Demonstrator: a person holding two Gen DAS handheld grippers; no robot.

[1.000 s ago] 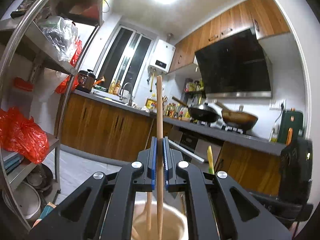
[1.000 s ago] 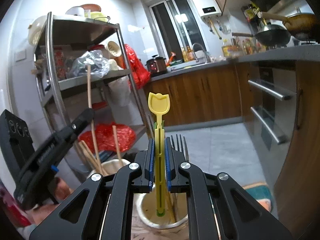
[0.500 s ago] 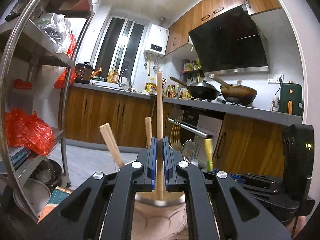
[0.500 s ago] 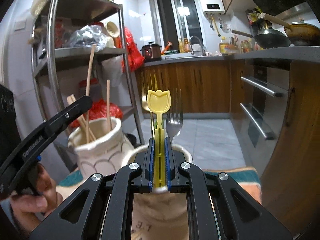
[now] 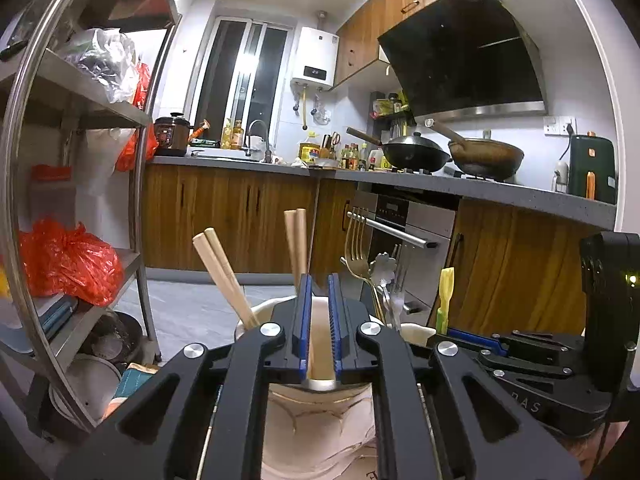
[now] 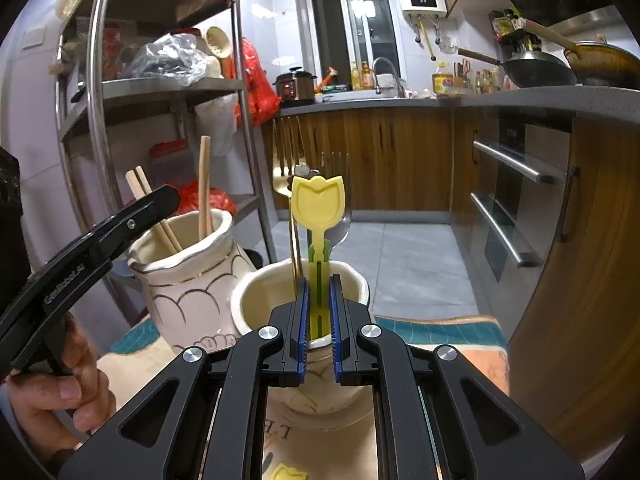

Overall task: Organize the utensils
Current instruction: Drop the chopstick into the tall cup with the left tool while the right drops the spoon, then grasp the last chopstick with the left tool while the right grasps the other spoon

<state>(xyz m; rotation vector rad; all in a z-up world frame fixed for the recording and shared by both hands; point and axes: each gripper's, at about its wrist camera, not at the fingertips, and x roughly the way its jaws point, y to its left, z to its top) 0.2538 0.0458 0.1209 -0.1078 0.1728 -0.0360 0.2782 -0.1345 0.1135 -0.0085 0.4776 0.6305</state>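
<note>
Utensils standing in two ceramic holders

Chopsticks point(image 5: 224, 276) are leaning in the scalloped vase point(image 6: 188, 280), two angled left and another pair point(image 5: 297, 240) rising nearly upright just behind the left gripper point(image 5: 319, 328). That gripper's blue pads are sitting apart with nothing between them, framing the vase's mouth. In the right wrist view the same gripper point(image 6: 92, 240) is showing as a black arm crossing in front of the vase, with a hand point(image 6: 60, 396) gripping its handle below.

Just beside the vase, the cream cup point(image 6: 352, 284) is holding a yellow tulip spoon point(image 6: 318, 204), a gold fork point(image 6: 286, 160) and a silver fork point(image 6: 340, 188), all standing upright. The right gripper point(image 6: 318, 320) is hovering at the cup's near rim, jaws parted on either side of the spoon's green stem without pinching it; its body is hiding the front of the cup.

Both holders are resting on a patterned cloth point(image 6: 440, 332). A steel shelf rack point(image 6: 100, 92) with red bags point(image 5: 72, 264) is standing to the left. Wooden cabinets point(image 5: 224, 216), an oven point(image 6: 516, 200) and two woks point(image 5: 416, 156) are lining the counter beyond.
</note>
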